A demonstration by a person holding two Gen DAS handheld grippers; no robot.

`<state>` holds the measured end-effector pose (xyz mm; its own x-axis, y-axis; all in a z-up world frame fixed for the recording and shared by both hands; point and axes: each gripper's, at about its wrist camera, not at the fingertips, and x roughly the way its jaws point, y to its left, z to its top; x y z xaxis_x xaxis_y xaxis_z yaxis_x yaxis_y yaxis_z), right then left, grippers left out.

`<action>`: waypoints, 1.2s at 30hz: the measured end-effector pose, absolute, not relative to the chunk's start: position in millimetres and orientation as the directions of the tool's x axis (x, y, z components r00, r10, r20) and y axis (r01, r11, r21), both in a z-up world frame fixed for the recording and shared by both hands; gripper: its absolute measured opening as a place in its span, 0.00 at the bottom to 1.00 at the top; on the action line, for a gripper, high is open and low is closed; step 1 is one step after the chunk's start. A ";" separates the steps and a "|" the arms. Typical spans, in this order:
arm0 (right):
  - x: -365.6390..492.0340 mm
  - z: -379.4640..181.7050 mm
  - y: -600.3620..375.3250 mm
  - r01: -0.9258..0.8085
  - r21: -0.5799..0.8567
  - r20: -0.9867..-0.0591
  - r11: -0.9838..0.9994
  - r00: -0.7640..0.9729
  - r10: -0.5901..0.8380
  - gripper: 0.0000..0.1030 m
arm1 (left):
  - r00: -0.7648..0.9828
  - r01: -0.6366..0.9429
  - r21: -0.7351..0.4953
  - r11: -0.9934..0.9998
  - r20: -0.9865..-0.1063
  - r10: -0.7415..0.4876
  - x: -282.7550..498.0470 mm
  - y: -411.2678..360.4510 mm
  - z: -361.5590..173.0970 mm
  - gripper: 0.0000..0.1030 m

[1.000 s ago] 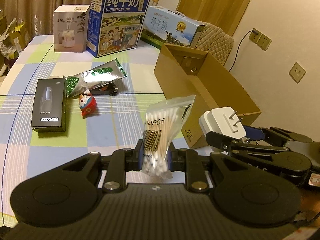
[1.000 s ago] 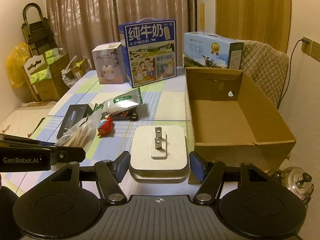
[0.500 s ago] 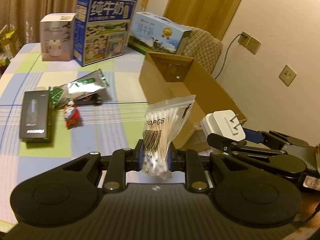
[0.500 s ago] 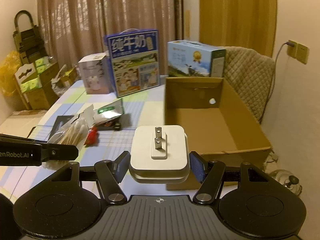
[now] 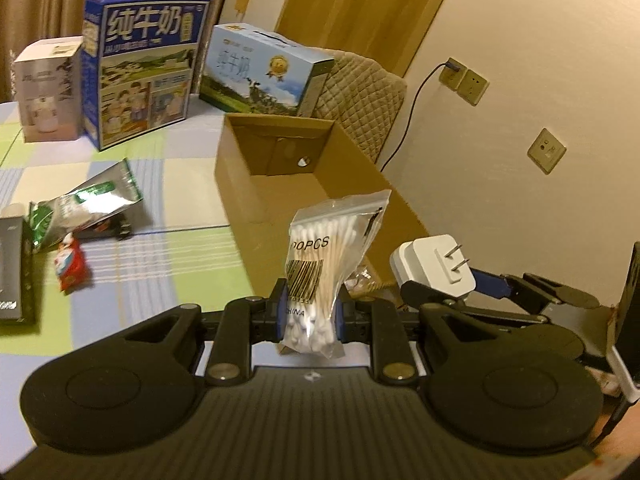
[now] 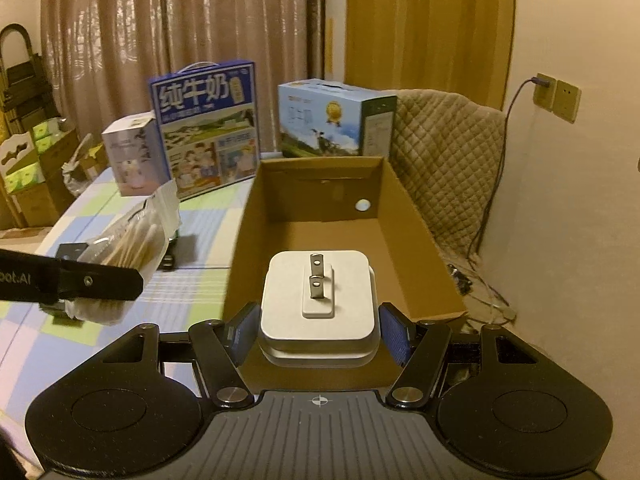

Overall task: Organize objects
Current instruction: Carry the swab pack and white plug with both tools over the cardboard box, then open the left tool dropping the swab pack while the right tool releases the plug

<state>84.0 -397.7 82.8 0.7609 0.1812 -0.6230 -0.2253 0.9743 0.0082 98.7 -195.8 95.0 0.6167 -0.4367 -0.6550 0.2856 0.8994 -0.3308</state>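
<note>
1. My left gripper [image 5: 310, 314] is squeezed nearly shut on a clear bag of cotton swabs [image 5: 320, 264], which stands upright between its pads, off the table.
2. My right gripper [image 6: 318, 330] is about half open, clamped on both sides of a white plug adapter [image 6: 318, 304] with its prongs facing up.
3. The adapter hangs above the near end of the open cardboard box [image 6: 420, 240].
4. A foil pouch [image 5: 86, 204] and a small red packet [image 5: 70, 266] lie on the checked tablecloth [image 5: 168, 256].

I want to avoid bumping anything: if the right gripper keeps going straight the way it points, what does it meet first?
Probably the floor of the open cardboard box: the right gripper, holding the white plug adapter, points down into it. Depth is unclear.
</note>
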 end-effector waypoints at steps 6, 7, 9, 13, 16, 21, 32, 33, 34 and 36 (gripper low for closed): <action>107.1 82.9 -414.4 -0.213 0.000 -0.624 0.977 0.763 0.166 0.60 | 0.606 0.290 -0.347 0.892 -0.655 -0.451 121.9 -215.3 95.1 0.17; 111.0 82.7 -417.1 -0.211 -0.003 -0.625 0.978 0.764 0.163 0.60 | 0.604 0.289 -0.348 0.892 -0.656 -0.452 125.4 -217.6 94.3 0.17; 119.5 82.1 -422.6 -0.206 -0.001 -0.627 0.978 0.763 0.161 0.60 | 0.599 0.289 -0.354 0.890 -0.658 -0.456 132.5 -222.9 92.0 0.17; 132.7 79.9 -430.8 -0.199 -0.004 -0.630 0.980 0.761 0.153 0.60 | 0.590 0.285 -0.352 0.891 -0.669 -0.453 145.7 -232.2 85.4 0.17; 142.9 78.0 -435.6 -0.197 -0.006 -0.635 0.980 0.758 0.149 0.60 | 0.583 0.285 -0.354 0.891 -0.674 -0.454 154.7 -238.8 81.2 0.17; 156.9 73.3 -439.3 -0.195 -0.003 -0.644 0.981 0.751 0.148 0.60 | 0.575 0.283 -0.351 0.892 -0.683 -0.451 167.4 -248.4 75.1 0.17; 180.3 65.7 -445.4 -0.182 0.007 -0.654 0.983 0.743 0.142 0.60 | 0.577 0.269 -0.339 0.902 -0.693 -0.432 201.3 -265.3 66.5 0.34; 181.3 66.2 -446.5 -0.179 0.008 -0.653 0.984 0.744 0.141 0.60 | 0.581 0.264 -0.331 0.906 -0.695 -0.423 203.9 -266.0 66.7 0.44; 182.0 66.8 -447.7 -0.176 0.010 -0.652 0.984 0.745 0.140 0.60 | 0.589 0.264 -0.328 0.907 -0.690 -0.421 204.0 -265.7 68.2 0.44; 182.8 67.9 -449.4 -0.173 0.013 -0.651 0.985 0.746 0.140 0.60 | 0.601 0.272 -0.318 0.908 -0.681 -0.418 202.4 -263.4 72.0 0.44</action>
